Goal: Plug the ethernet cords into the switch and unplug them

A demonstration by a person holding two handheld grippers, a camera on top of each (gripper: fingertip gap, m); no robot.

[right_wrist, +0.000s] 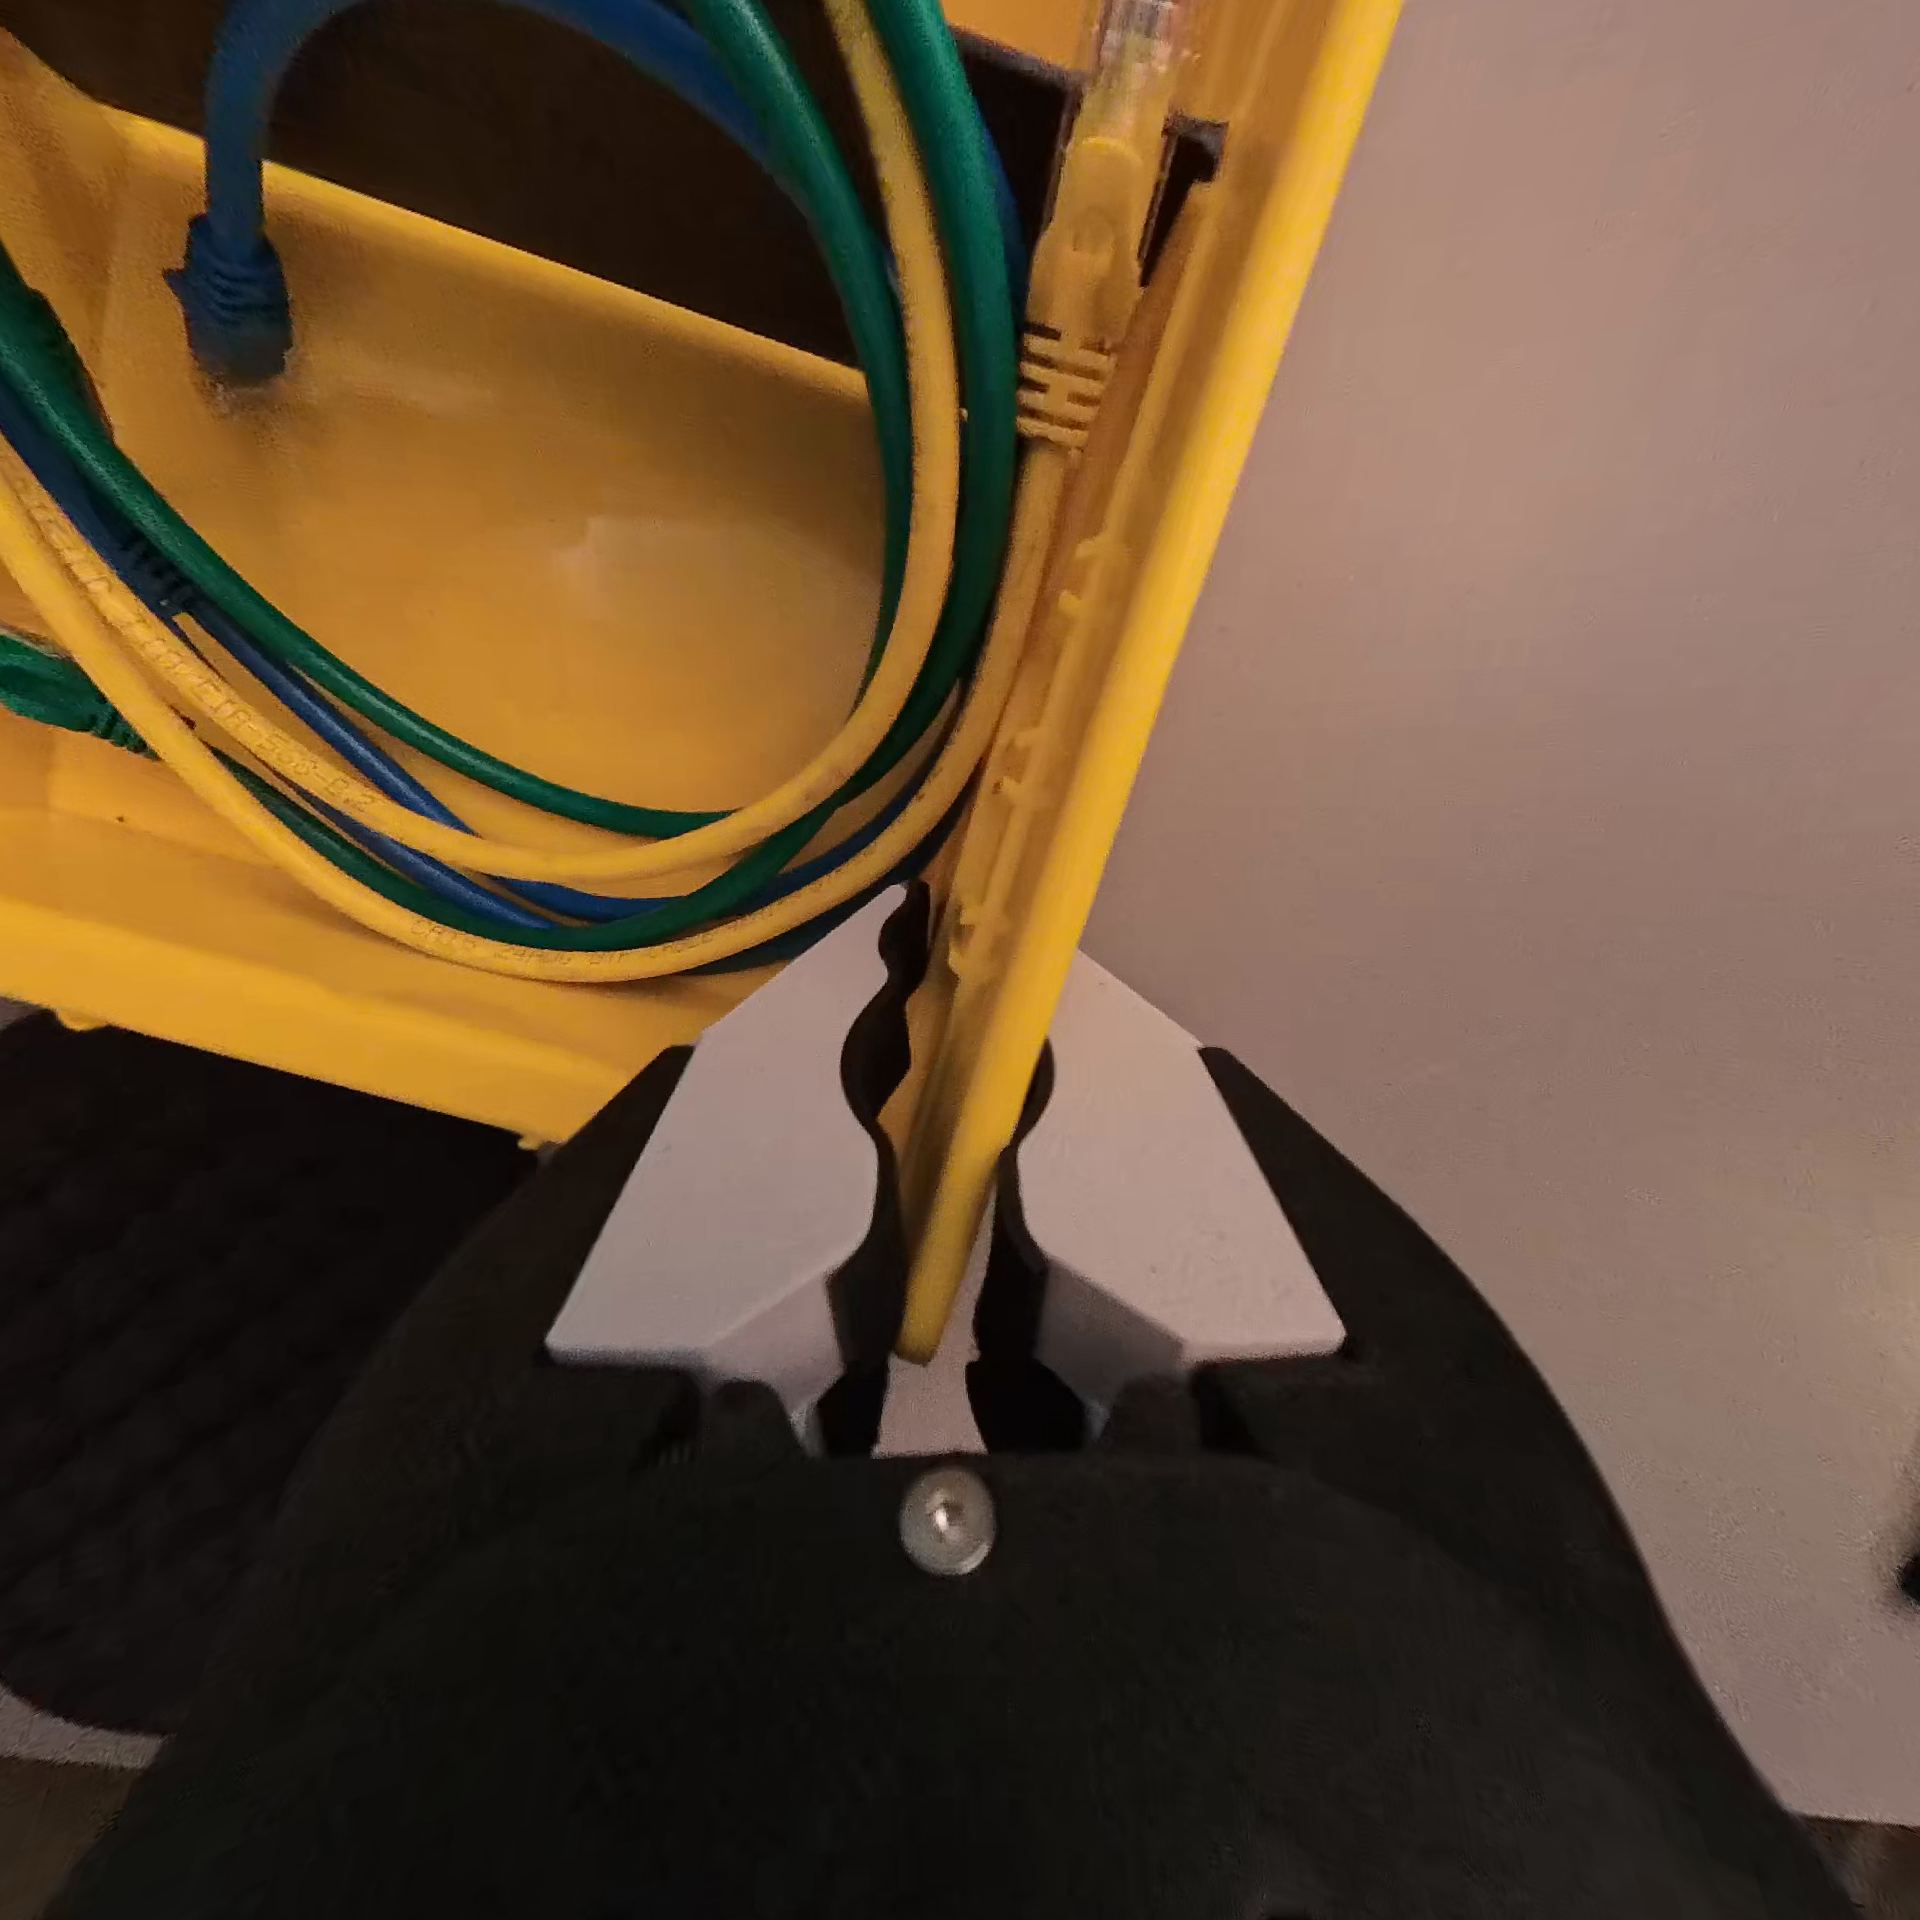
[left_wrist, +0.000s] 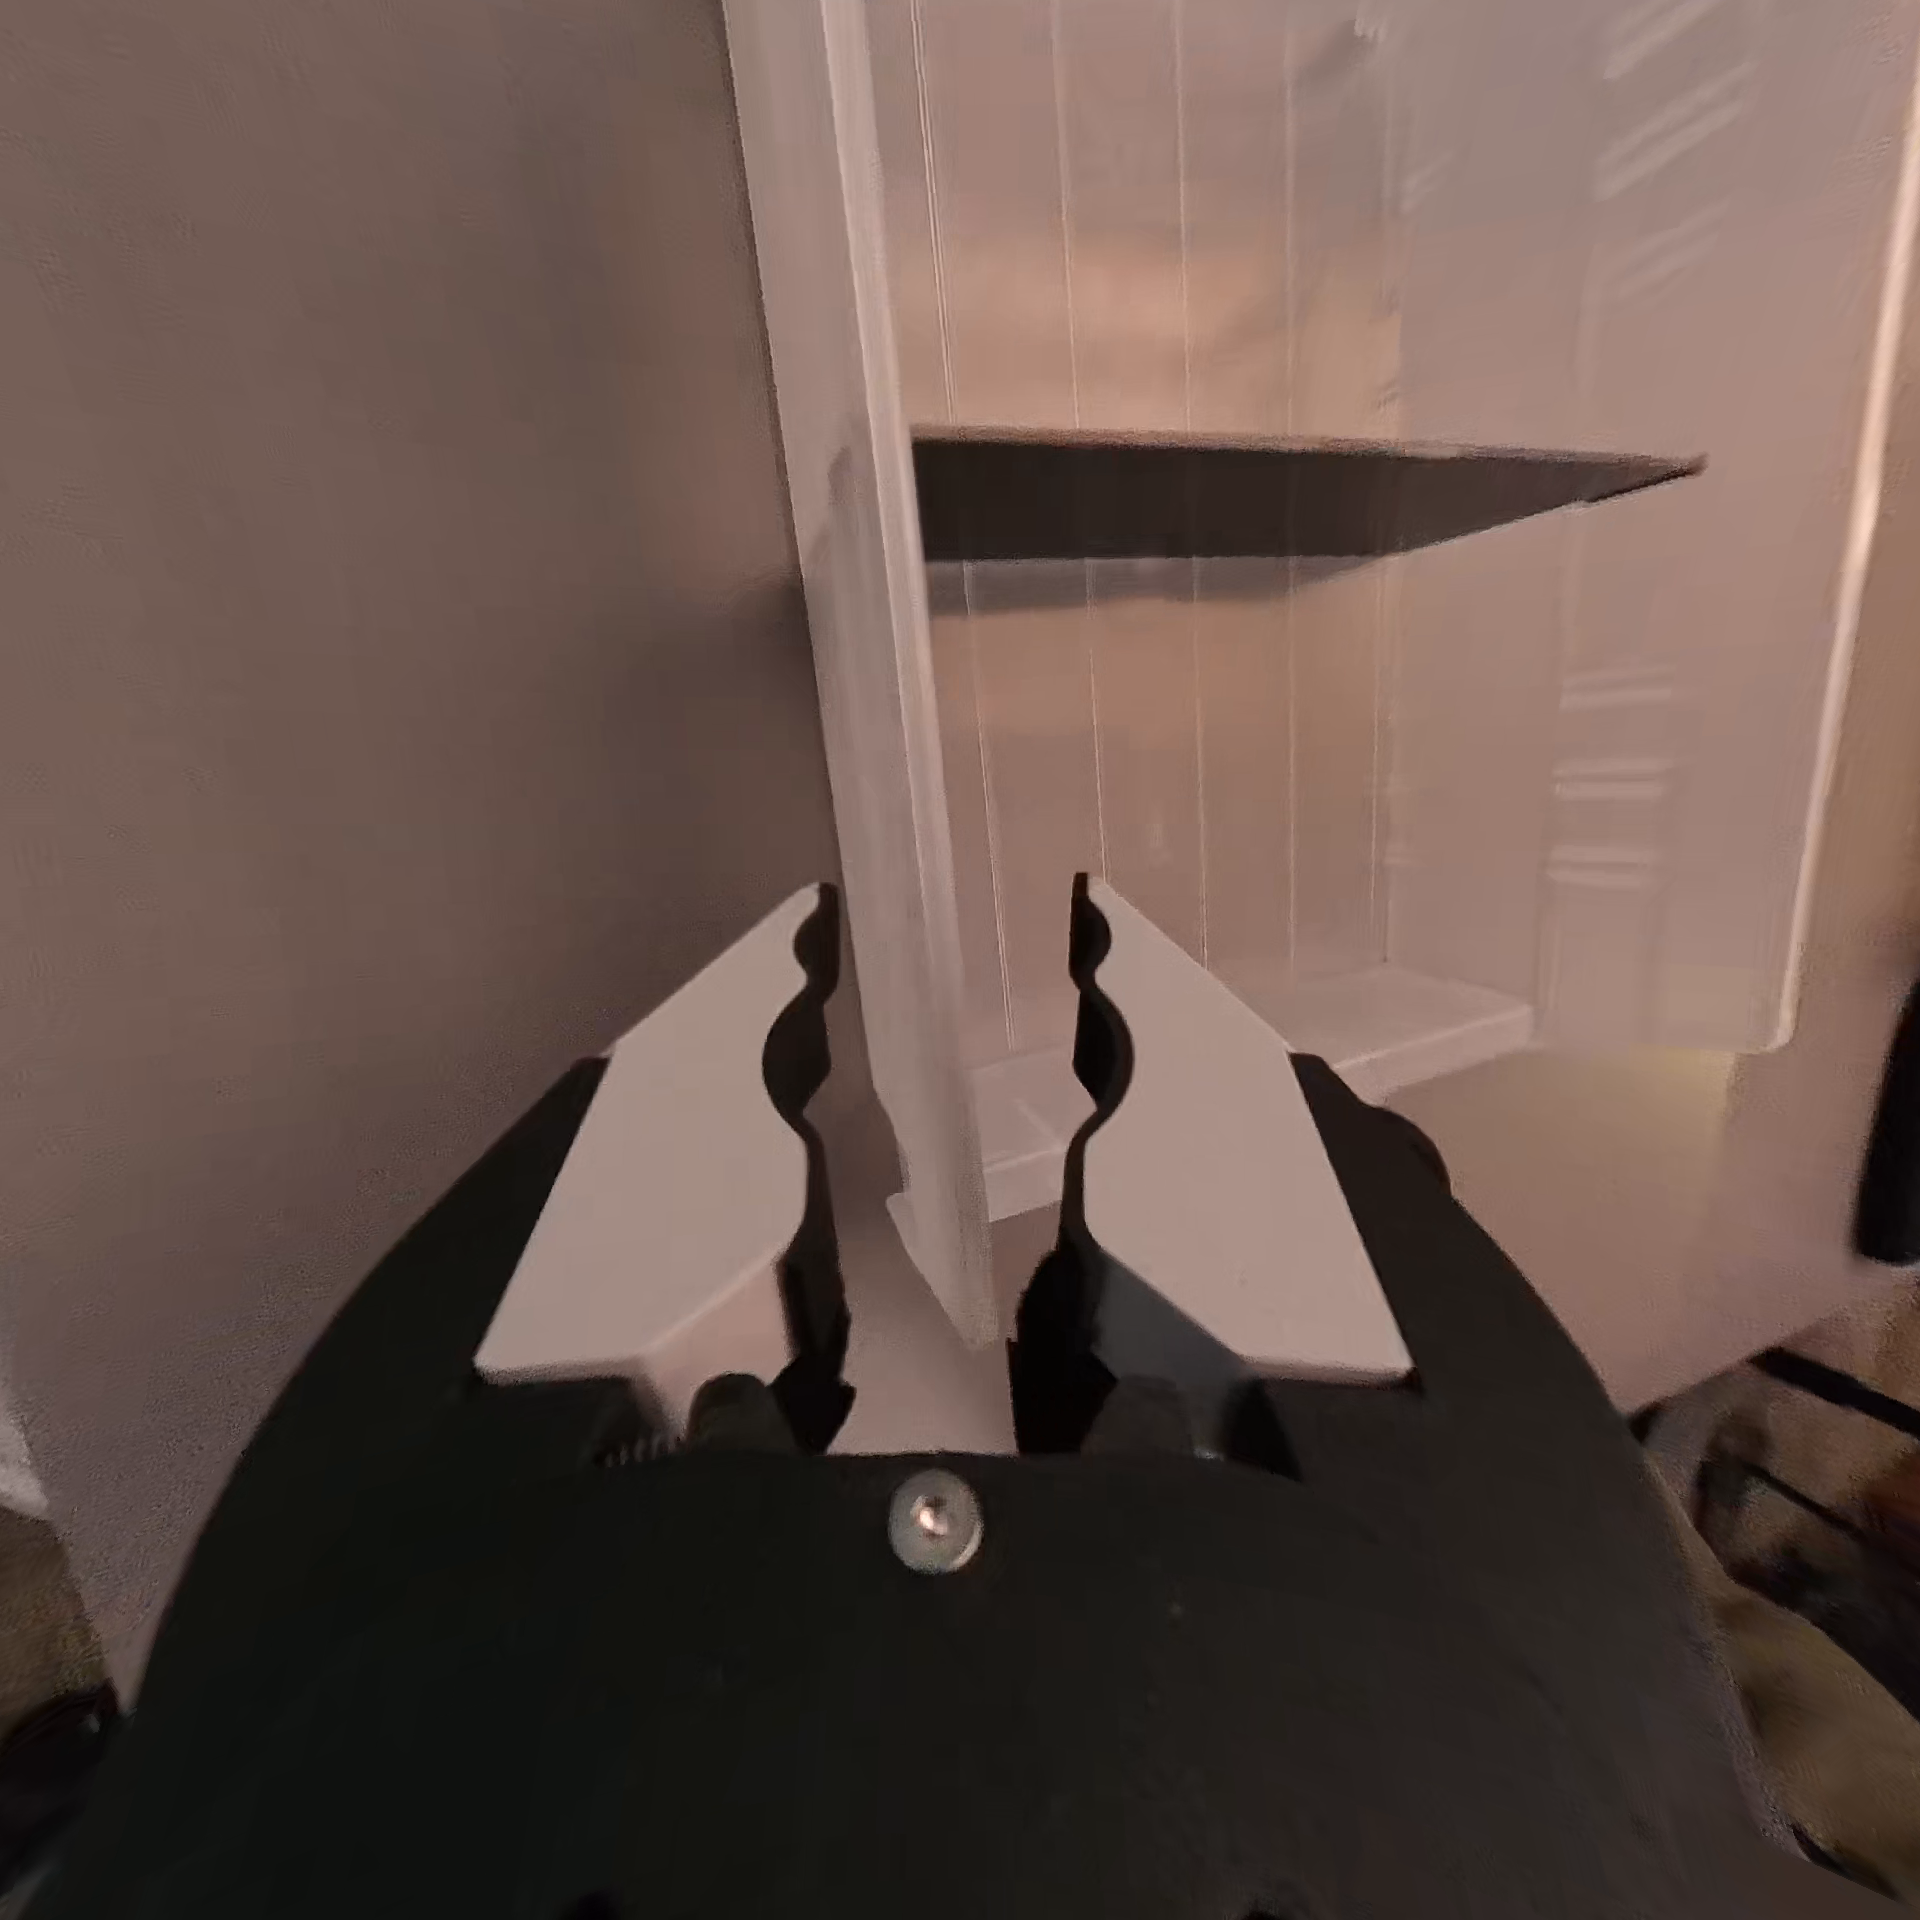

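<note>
Only the right wrist view shows the cords (right_wrist: 644, 831), coiled in a yellow bin (right_wrist: 582, 582) whose wall the right gripper (right_wrist: 961, 1122) clenches. The left gripper (left_wrist: 951, 1049) straddles a clear bin (left_wrist: 1351, 623) wall, jaws released. The switch (right_wrist: 1023, 99) is barely visible.

We see our right gripper (right_wrist: 961, 1039) clamped on the near edge of a yellow bin's wall (right_wrist: 1049, 883), which runs between its jaws. Inside the bin, to the left, yellow (right_wrist: 914, 499), green (right_wrist: 992, 540) and blue (right_wrist: 234, 208) ethernet cords lie coiled. A yellow plug (right_wrist: 1081, 281) rests against the wall, far up.
</note>
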